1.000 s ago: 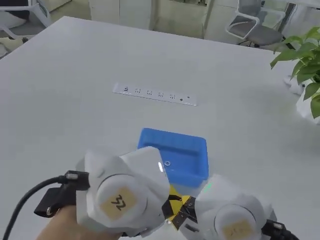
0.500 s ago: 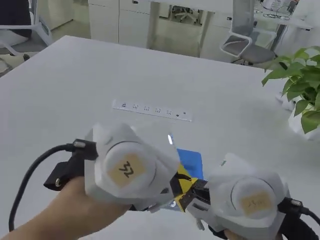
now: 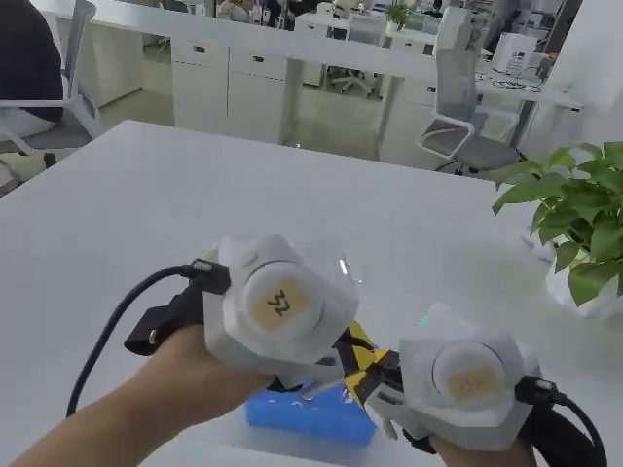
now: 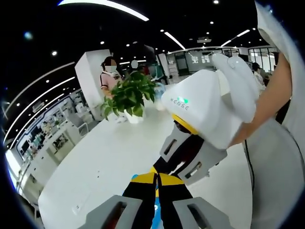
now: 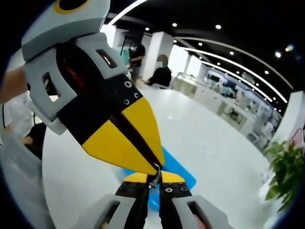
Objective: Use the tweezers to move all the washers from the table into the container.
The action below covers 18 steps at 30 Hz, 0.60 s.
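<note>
Nearest you, at the bottom of the head view, your hand [image 3: 185, 384] grips the white housing of the left gripper [image 4: 157, 185], and a black cable [image 3: 115, 323] loops off it toward the left edge. In the left gripper view its black-and-yellow jaws are pressed together with only a dark seam between them.

The right gripper [image 5: 153, 182] sits at the lower right of the head view. In its own view the yellow tips are drawn in close, almost meeting. A thin grey sliver [image 5: 154, 177] shows at the seam, but it is too small to tell whether it is the tweezers or whether it is gripped. The left gripper's closed yellow tips come down from the upper left of that view and end just above yours, so the two sets of jaws meet nose to nose.

Just beyond the tips, the blue container [image 3: 311, 420] rests on the white bench [image 3: 146, 195] at the bottom centre of the head view, below the jaws. Its inside is hidden.

Farther off, a green plant [image 3: 574, 214] stands at the right edge. An office chair [image 3: 465, 122] stands beyond the bench at the upper right.
</note>
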Tool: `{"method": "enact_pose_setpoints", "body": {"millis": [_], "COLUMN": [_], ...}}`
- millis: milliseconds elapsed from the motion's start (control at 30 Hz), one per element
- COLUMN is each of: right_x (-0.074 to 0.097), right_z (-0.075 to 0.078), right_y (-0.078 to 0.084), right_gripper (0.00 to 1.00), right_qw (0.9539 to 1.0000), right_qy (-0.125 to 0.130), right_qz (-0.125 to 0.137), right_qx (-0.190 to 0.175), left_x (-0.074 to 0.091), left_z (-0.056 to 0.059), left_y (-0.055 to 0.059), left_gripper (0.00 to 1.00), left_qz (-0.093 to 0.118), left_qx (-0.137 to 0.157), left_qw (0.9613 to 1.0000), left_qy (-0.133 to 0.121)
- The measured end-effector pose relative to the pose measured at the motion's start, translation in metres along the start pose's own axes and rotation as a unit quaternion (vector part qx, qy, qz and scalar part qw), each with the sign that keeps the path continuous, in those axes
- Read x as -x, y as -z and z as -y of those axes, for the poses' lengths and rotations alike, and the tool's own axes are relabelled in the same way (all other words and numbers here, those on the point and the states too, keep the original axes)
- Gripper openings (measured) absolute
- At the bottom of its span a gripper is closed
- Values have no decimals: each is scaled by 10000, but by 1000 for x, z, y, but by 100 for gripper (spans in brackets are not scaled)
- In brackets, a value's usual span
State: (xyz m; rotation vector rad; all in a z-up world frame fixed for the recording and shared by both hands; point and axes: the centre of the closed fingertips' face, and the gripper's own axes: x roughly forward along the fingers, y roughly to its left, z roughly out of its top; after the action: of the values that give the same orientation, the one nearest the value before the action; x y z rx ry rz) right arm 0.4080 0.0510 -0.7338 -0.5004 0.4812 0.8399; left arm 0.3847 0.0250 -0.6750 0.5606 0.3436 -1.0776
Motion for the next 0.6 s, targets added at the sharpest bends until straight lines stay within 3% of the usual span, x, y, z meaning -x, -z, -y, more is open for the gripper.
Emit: {"method": "enact_pose_setpoints", "body": {"millis": [267,600], "right_x": [-23,-44], "right_z": [11,5], "right_y": [23,44], "right_gripper": [3,3], "right_qw": [9991,9965], "right_qy": [-46,-141], "right_qz": [-283,-597], "right_qx": [-323,-567], "left_x": [-26,-46], "left_z": [-8,-10], "left_y": [19,46], "left_gripper": [0,0], "left_qz": [-196,-520], "left_qx": [73,197], "left_qw": [9996,9979], "left_qy": [169,333]}}
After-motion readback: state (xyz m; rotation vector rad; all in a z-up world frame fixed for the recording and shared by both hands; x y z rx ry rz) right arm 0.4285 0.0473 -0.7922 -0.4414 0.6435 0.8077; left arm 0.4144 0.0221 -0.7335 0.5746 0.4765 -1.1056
